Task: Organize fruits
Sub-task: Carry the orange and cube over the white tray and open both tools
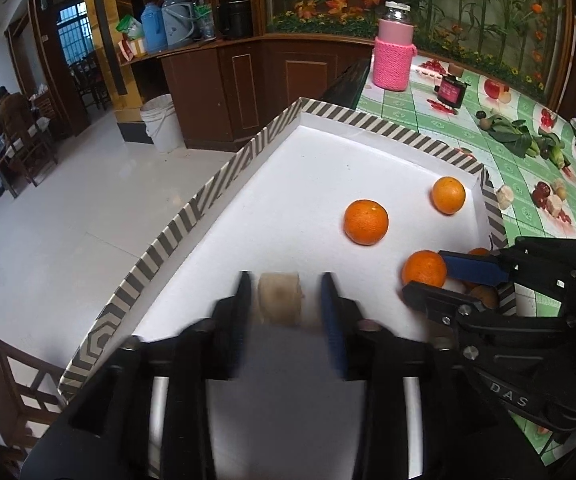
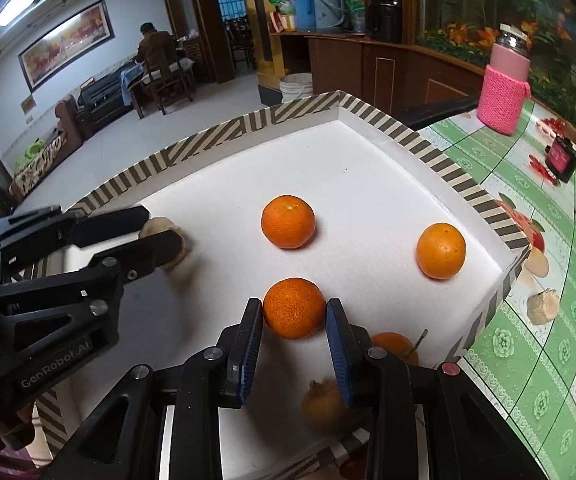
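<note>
A white tray with a striped rim (image 1: 207,200) (image 2: 215,136) holds several oranges. My left gripper (image 1: 285,300) is open around a pale tan fruit (image 1: 279,298), with a gap on its right side; both also show in the right wrist view, the gripper (image 2: 155,236) and the fruit (image 2: 175,258). My right gripper (image 2: 294,320) has its pads at both sides of an orange (image 2: 294,308), the same orange seen in the left wrist view (image 1: 424,268). Two other oranges (image 2: 288,221) (image 2: 440,250) lie farther in. Another orange (image 2: 394,346) and a brown fruit (image 2: 328,408) lie under my right gripper.
A pink-sleeved bottle (image 1: 392,50) (image 2: 504,84) and a small dark box (image 1: 452,92) stand on the green fruit-print tablecloth (image 1: 428,116). Leafy greens (image 1: 520,136) lie beyond the tray. A white bucket (image 1: 161,122) and wooden cabinets stand on the floor behind.
</note>
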A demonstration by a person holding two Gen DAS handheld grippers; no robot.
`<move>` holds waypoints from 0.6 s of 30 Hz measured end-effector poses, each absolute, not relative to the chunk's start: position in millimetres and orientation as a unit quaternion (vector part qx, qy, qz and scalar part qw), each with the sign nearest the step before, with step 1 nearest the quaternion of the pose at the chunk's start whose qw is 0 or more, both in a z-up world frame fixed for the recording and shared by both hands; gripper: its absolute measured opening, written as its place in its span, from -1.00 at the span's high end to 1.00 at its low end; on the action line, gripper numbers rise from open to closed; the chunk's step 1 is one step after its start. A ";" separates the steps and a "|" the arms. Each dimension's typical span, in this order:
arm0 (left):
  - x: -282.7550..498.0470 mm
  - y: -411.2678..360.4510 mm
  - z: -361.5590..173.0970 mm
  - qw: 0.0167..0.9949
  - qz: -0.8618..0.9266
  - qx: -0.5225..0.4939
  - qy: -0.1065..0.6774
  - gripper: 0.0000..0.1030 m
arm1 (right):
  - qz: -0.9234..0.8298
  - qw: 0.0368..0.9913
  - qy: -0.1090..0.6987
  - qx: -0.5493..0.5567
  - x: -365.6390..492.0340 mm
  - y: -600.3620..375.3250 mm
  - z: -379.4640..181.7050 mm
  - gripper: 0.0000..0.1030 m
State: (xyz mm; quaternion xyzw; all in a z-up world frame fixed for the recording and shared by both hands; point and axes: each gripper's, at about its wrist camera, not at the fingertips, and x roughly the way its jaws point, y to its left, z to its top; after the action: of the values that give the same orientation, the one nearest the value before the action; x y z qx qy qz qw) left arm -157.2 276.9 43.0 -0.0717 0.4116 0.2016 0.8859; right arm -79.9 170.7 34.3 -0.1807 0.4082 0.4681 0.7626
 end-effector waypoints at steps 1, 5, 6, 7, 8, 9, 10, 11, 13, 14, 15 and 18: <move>-158.5 277.2 44.8 0.887 0.203 -0.074 0.407 -0.12 | 0.468 0.765 0.406 -0.180 -80.4 167.7 36.4 0.39; -162.4 271.8 54.4 0.893 0.220 -0.061 0.389 -0.18 | 0.472 0.775 0.396 -0.143 -79.5 147.5 51.7 0.39; -163.0 269.5 56.9 0.894 0.223 -0.057 0.385 -0.18 | 0.472 0.777 0.394 -0.135 -79.1 141.7 56.0 0.39; -163.4 266.4 59.8 0.896 0.223 -0.054 0.380 -0.18 | 0.471 0.780 0.391 -0.131 -79.4 137.0 59.4 0.39; -163.6 263.1 62.7 0.898 0.222 -0.051 0.376 -0.18 | 0.466 0.786 0.385 -0.128 -79.8 129.5 63.5 0.39; -164.0 259.4 65.4 0.901 0.222 -0.048 0.371 -0.18 | 0.463 0.790 0.382 -0.125 -80.1 125.0 65.9 0.39; -164.1 256.7 67.1 0.902 0.222 -0.046 0.367 -0.18 | 0.460 0.793 0.380 -0.121 -79.7 119.8 68.7 0.38; -163.6 252.8 69.2 0.904 0.221 -0.043 0.364 -0.18 | 0.457 0.797 0.378 -0.115 -79.6 114.0 71.0 0.39; -162.0 244.7 73.8 0.908 0.214 -0.043 0.358 -0.18 | 0.449 0.804 0.376 -0.103 -80.1 101.4 74.8 0.39; -161.2 240.7 75.3 0.910 0.210 -0.043 0.356 -0.18 | 0.444 0.808 0.375 -0.098 -78.5 95.2 76.0 0.38; -159.9 236.2 76.7 0.911 0.206 -0.043 0.354 -0.18 | 0.439 0.811 0.375 -0.094 -77.4 87.2 77.2 0.38; -155.3 221.6 80.2 0.916 0.192 -0.042 0.351 -0.18 | 0.424 0.820 0.375 -0.087 -75.5 70.0 77.8 0.38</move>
State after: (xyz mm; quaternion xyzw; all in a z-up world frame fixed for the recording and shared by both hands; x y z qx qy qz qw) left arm -155.3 221.6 80.2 -0.0416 0.3512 0.1916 0.9156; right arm -75.5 70.0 77.8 -0.0868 0.3753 0.4240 0.8197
